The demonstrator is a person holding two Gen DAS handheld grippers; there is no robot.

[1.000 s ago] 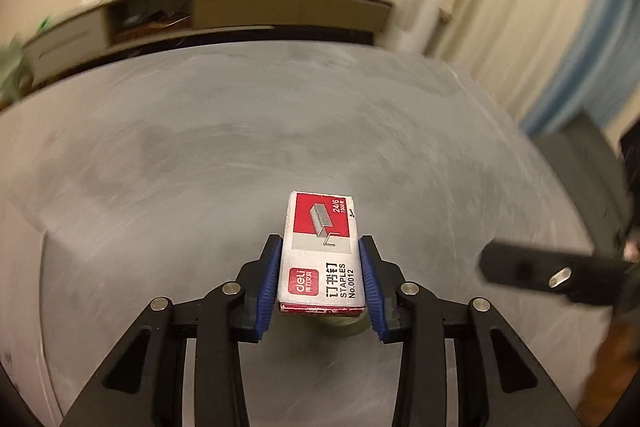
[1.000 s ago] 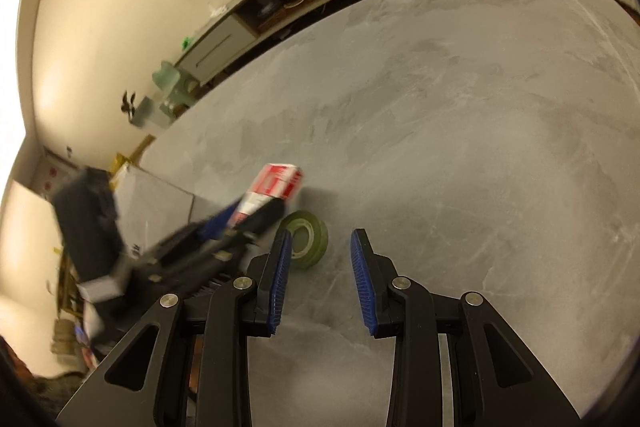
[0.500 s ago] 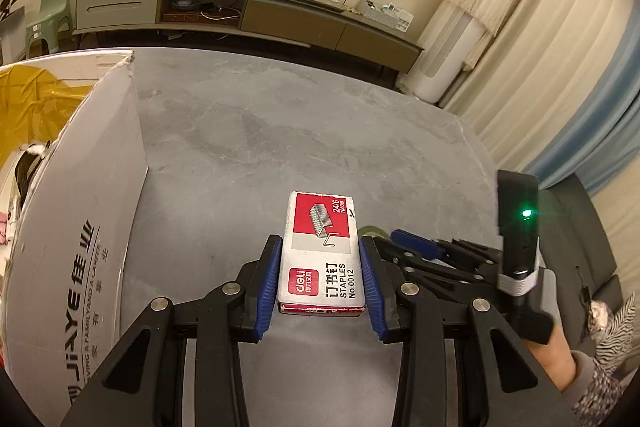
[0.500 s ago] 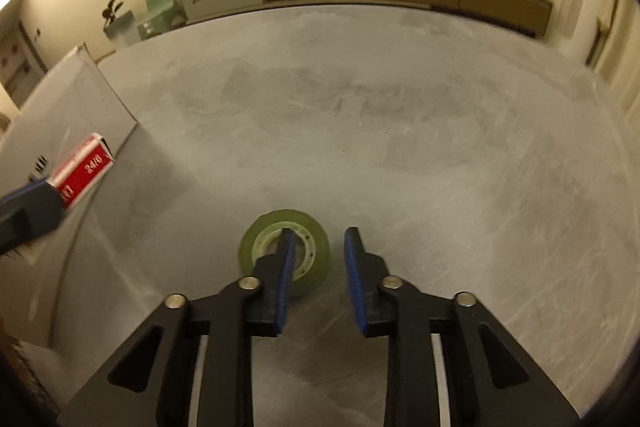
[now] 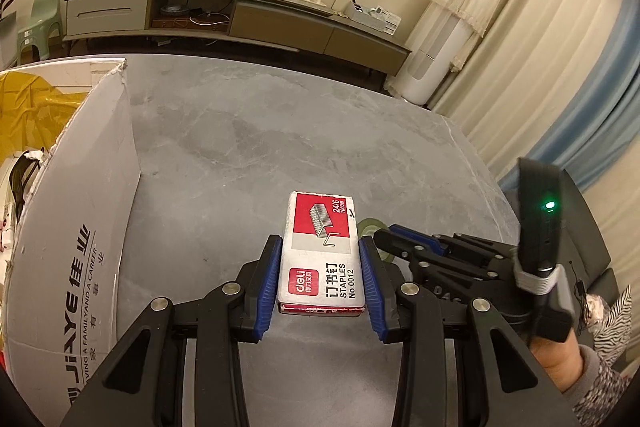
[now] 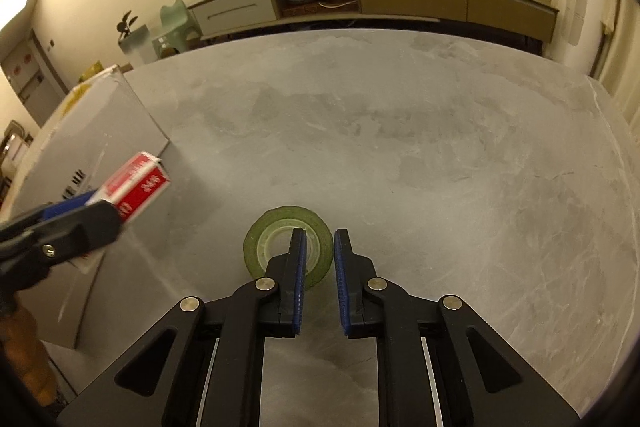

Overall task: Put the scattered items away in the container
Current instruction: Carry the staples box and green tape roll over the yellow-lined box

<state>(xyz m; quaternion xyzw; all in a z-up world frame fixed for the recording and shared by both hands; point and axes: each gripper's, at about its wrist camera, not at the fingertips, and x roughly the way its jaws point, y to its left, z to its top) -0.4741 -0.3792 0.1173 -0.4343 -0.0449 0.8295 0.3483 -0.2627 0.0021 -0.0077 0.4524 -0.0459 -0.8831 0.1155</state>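
Left gripper (image 5: 321,269): clenched on a box of staples (image 5: 321,251), its blue pads pressed against the box's two long sides, held up off the grey worktop (image 5: 280,147).
Writing on the box of staples: a red "deli" badge, Chinese characters, "STAPLES No.0012", and "24/6" beside a picture of a staple strip on the red panel.
Right gripper (image 6: 320,267): jaws narrowed to a small gap over a roll of green tape (image 6: 256,239); one finger sits inside the roll's hole and the other outside its rim at 3 o'clock. Whether the pads actually pinch the rim cannot be told.
Roll of green tape: lying flat on the worktop, near the front edge, at 3 o'clock from the held box.
Cardboard box (image 5: 80,227): white, open-topped, standing on the worktop at 9 o'clock of the left gripper; its side reads "JiAYE", "A FAMILY AND A CAREER" and Chinese characters.
Left view only: yellow material (image 5: 32,111) inside the cardboard box, the readable print, a hand (image 5: 560,359) in a patterned sleeve gripping the right tool, and a green light (image 5: 550,205) on its handle.
Right view only: the tape's whole ring and pale core, and the box of staples seen side-on at 9 o'clock, in front of the cardboard box's wall.
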